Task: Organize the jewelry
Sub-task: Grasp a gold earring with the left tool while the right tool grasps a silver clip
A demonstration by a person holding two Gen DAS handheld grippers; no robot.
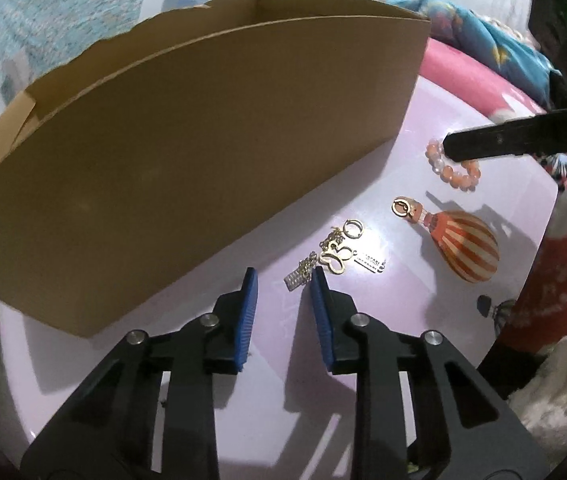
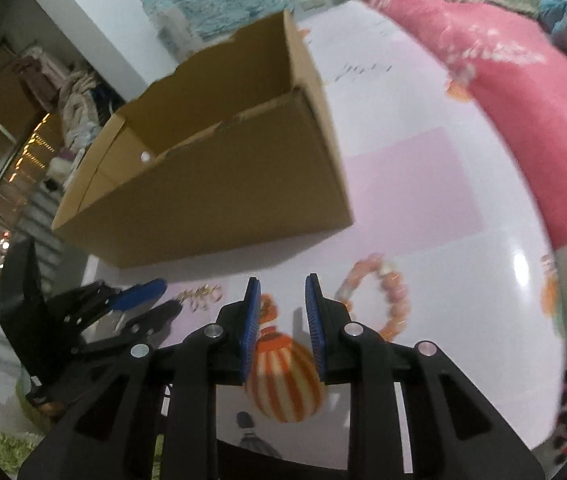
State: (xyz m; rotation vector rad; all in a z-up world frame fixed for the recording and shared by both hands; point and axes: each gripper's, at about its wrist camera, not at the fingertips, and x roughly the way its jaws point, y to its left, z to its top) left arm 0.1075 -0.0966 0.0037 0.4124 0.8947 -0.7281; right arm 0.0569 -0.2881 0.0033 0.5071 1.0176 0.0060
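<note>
Both grippers hover over the pale counter (image 1: pixel 363 184), fingers parted and holding nothing. Just ahead of the left gripper (image 1: pixel 285 284) lies a small heap of gold jewelry (image 1: pixel 333 254), near the open cardboard box (image 1: pixel 203 152). The right gripper (image 2: pixel 282 294) hangs above a printed striped balloon (image 2: pixel 283 380); a peach bead bracelet (image 2: pixel 393 300) lies just beside its right finger (image 2: pixel 315 320).
</note>
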